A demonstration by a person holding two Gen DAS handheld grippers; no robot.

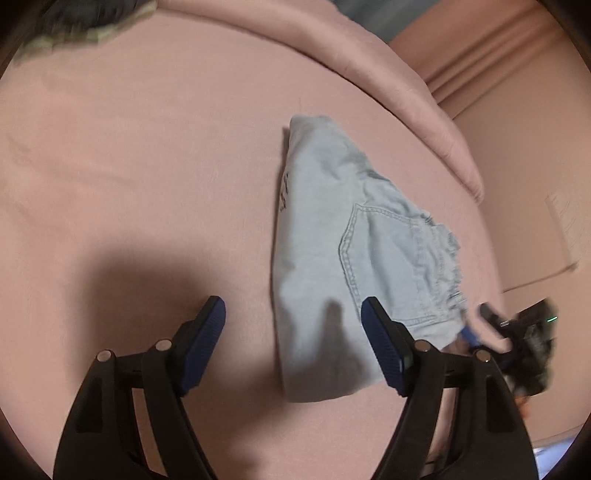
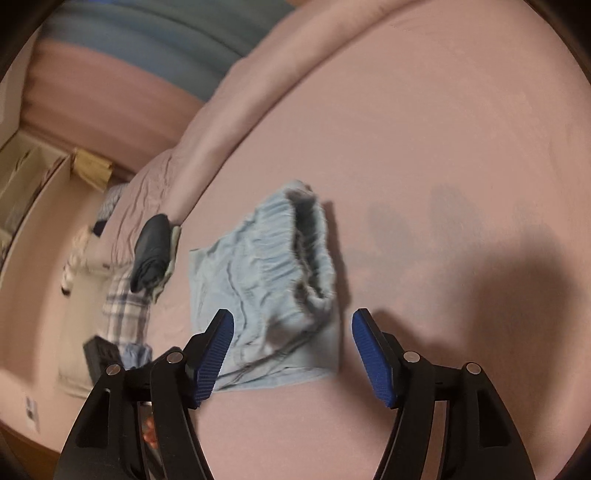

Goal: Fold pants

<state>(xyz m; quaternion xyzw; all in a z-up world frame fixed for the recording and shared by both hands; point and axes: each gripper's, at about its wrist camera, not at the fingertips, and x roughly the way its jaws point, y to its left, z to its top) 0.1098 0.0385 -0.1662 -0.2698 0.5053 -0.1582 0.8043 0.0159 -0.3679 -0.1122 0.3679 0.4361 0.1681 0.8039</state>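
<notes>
The light blue denim pants lie folded into a compact bundle on the pink bed sheet, a back pocket facing up. My left gripper hovers over their near end, open, its blue pads clear of the cloth. In the right wrist view the same pants show their gathered elastic waistband. My right gripper is open above their near edge, with nothing pinched. The right gripper also appears blurred at the pants' right side in the left wrist view.
A dark folded garment and a plaid cloth lie at the bed's left edge. A rolled pink duvet runs along the far side. Another dark garment sits at the top left. Bare sheet spreads to the left of the pants.
</notes>
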